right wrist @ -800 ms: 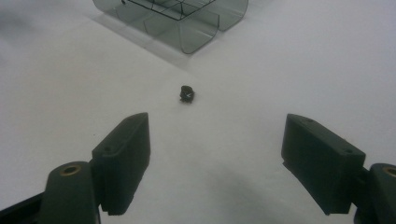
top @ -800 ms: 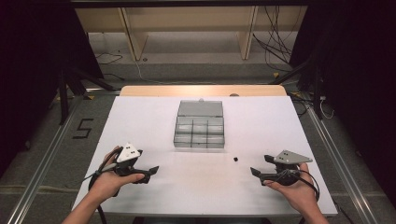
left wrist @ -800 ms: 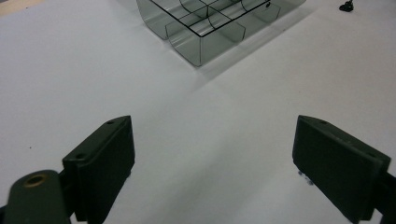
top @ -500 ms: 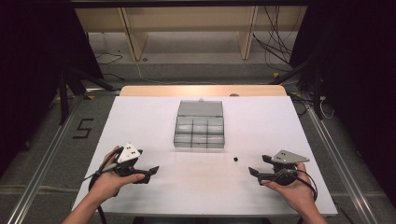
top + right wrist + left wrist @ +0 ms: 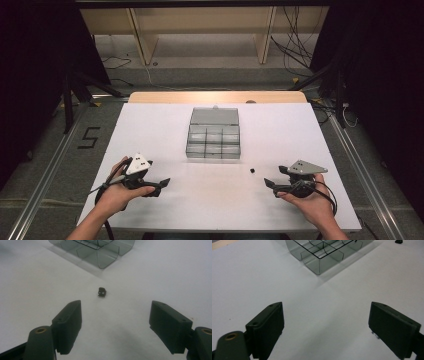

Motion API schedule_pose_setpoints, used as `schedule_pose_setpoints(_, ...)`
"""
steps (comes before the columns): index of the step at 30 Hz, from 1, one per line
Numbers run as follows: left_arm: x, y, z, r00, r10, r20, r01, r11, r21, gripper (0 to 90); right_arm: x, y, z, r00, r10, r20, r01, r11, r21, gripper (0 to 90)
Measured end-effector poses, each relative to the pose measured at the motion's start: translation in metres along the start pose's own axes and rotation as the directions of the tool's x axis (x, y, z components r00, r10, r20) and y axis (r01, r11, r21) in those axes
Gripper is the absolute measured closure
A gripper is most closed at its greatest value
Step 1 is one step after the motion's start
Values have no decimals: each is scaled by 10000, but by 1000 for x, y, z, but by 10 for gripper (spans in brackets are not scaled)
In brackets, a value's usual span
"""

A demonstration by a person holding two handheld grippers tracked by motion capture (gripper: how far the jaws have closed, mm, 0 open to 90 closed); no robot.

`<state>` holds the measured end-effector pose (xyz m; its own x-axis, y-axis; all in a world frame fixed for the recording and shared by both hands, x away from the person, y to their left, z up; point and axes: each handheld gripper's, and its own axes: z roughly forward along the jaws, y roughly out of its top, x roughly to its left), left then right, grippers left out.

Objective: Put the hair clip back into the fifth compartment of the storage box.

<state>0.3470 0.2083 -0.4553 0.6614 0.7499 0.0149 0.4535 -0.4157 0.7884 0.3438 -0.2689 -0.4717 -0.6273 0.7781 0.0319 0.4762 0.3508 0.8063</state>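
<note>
White table, "5" taped on floor at left. I see clear box mid-table, black bit near-right of it. Left gripper and right gripper: jaws apart, empty.

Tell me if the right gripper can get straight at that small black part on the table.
Probably yes: the right gripper is open, the small black part lies just ahead of its jaws on bare white table, apart from the clear box.

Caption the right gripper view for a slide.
Open right tool faces a small black part before a clear compartment box.
</note>
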Motion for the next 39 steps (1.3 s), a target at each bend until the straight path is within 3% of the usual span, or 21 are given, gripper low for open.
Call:
schedule_pose_setpoints(23,0,0,0,10000,38,-17,-38,10000,46,128,5,10,17,9999,19,148,-20,10000,76,293)
schedule_pose_setpoints(39,1,0,0,10000,35,-23,-34,10000,69,129,15,18,43,9995,-268,193,259,9985,487,341)
